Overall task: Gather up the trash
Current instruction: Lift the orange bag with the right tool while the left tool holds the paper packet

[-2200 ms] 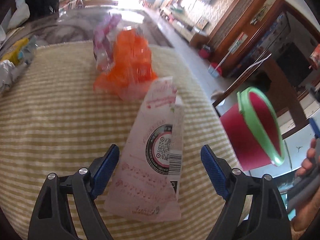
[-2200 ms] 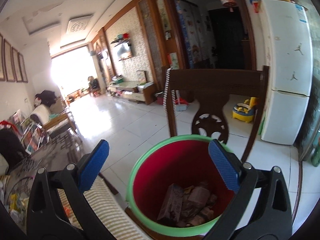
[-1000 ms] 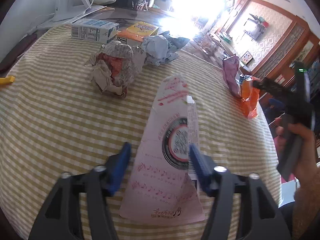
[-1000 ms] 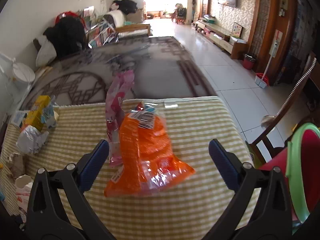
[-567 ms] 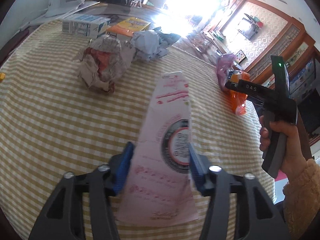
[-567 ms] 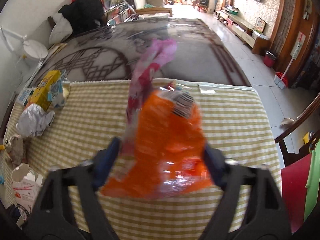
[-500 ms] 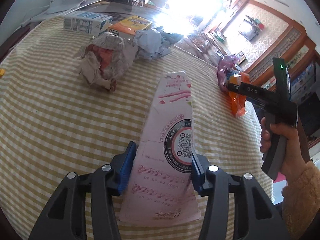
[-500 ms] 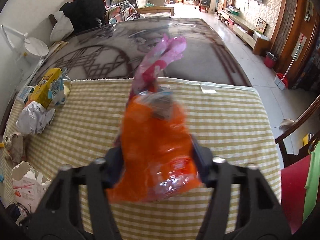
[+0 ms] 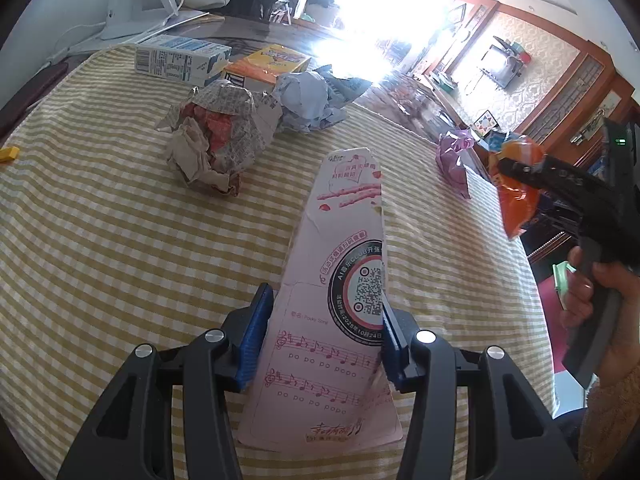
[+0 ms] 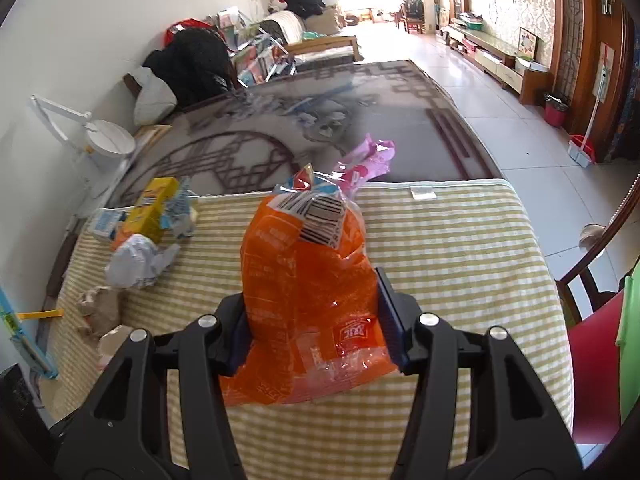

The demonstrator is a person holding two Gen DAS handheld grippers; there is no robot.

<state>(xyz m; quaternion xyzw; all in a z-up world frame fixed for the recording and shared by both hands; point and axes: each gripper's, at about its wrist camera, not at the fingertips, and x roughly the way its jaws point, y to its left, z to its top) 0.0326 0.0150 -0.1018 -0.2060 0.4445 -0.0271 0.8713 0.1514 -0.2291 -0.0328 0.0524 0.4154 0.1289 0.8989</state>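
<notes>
The left gripper (image 9: pixel 322 338) has its blue pads pressed against both long sides of a flattened pink carton (image 9: pixel 340 308), pinching it near its lower end; the carton points away over the striped tablecloth (image 9: pixel 100 248), and whether it rests on the cloth cannot be told. The right gripper (image 10: pixel 312 320) is clamped on an orange plastic bag (image 10: pixel 308 292), its barcode end uppermost; in the left view that bag (image 9: pixel 518 184) hangs past the table's right edge. A pink wrapper (image 9: pixel 454 156) stands close to that same edge. Toward the far left corner lie a crumpled paper ball (image 9: pixel 216 140), a crumpled white sheet (image 9: pixel 308 100), a blue-and-white carton (image 9: pixel 176 58) and a yellow box (image 9: pixel 268 62). A red bin with a green rim (image 10: pixel 608 340) sits beyond the right edge.
</notes>
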